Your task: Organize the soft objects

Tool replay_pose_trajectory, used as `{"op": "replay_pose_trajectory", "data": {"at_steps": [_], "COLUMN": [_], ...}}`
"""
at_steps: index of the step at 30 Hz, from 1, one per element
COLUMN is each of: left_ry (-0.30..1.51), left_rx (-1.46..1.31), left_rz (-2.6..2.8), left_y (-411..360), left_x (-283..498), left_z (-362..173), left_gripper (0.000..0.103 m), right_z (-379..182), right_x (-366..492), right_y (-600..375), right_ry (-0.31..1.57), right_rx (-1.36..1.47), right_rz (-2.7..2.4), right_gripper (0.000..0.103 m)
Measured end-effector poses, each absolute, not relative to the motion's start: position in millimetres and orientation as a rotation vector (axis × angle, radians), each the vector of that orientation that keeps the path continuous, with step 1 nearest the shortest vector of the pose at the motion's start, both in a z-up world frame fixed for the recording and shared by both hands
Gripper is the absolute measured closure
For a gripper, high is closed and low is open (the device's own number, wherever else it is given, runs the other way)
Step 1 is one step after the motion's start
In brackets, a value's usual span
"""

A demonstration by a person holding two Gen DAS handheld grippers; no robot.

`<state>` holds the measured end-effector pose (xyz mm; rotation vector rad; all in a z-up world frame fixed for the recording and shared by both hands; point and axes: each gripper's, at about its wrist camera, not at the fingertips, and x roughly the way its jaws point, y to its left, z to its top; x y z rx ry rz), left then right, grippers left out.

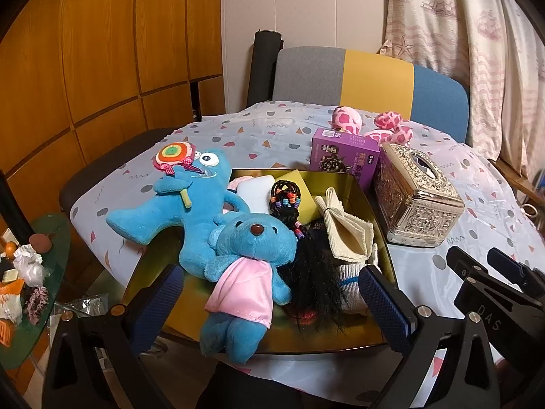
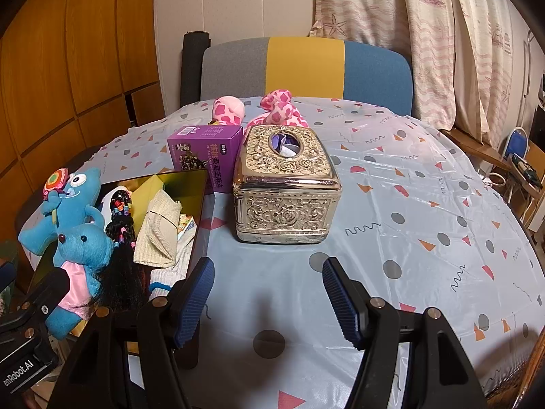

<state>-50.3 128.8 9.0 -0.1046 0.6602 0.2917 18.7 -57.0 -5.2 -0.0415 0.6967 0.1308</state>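
Left gripper (image 1: 270, 293) is hovering over the near edge of the gold tray (image 1: 369, 201), fingers (image 1: 385, 303) spread wide, gripping nothing. The blue bear (image 1: 250, 266) in a pink shirt is lying between the fingers, touching neither pad, legs hanging over the tray's near rim. Just beyond the bear, the blue monster (image 1: 185, 201) with a lollipop is sprawling across the tray's left edge onto the desk (image 1: 425, 272). Ahead and toward the right finger: black hair piece (image 1: 311, 272) with coloured beads, folded beige cloth (image 1: 344, 228), white sock (image 1: 351, 288) touching the right finger's tip area, all inside the tray.

Right gripper (image 2: 267, 301) is hanging over bare desk, fingers released, nothing between them. Silver tissue box (image 2: 286, 187) is sitting straight ahead of them, apart. Purple box (image 2: 204, 153) is standing ahead-left, beside the tissue box; pink spotted plush (image 2: 272, 110) is lying behind both. The tray is sitting just left of the left finger.
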Motion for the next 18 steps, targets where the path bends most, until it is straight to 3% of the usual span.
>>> {"op": "replay_pose_trajectory", "data": {"at_steps": [18], "left_ry": [0.669], "left_rx": [-0.105], "left_rz": [0.294], "left_y": [129.3], "left_x": [-49.5], "left_z": [7.2], "left_gripper": [0.0], "right_z": [-6.5], "right_x": [18.4], "right_y": [-57.9], "right_ry": [0.699], "right_rx": [-0.042], "right_rz": [0.132], "right_gripper": [0.036]}}
